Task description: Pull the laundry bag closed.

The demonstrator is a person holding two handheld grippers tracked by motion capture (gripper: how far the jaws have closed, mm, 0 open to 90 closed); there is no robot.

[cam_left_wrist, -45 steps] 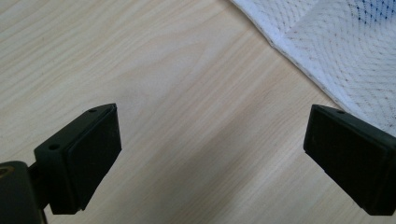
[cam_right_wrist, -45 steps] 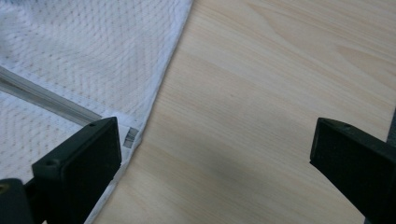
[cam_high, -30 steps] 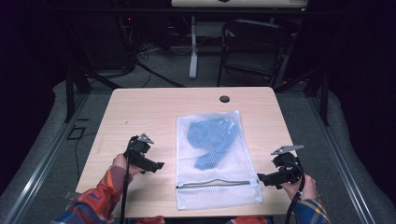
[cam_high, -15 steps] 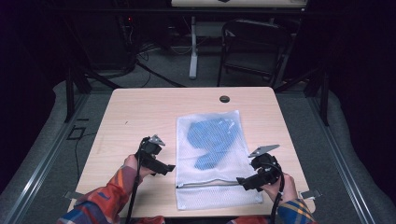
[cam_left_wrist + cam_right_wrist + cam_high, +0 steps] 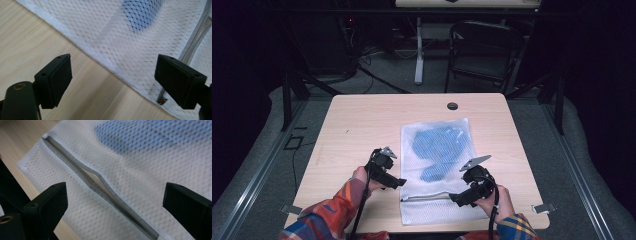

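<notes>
A white mesh laundry bag [image 5: 437,200] lies flat on the table with a blue garment [image 5: 439,147] inside. Its grey zipper [image 5: 427,196] runs across the near end, slightly parted in the middle [image 5: 96,178]. My left gripper [image 5: 399,182] is at the bag's left edge near the zipper end. Its jaws are open and have just been closing a little, with the bag's hem [image 5: 105,62] and the zipper pull [image 5: 162,100] below them and the pads pressing nothing. My right gripper [image 5: 458,200] hovers open over the zipper, jaws wide [image 5: 115,192].
The light wooden table [image 5: 362,125] has a black round grommet [image 5: 452,106] near its far edge. A dark chair [image 5: 484,50] and a white desk leg [image 5: 418,55] stand beyond it. Metal rails [image 5: 257,170] run along the floor on both sides.
Both grippers have moved inward toward the bag's near end. The left came right to the bag's edge, and the right came left from the table's right side onto the zipper area.
</notes>
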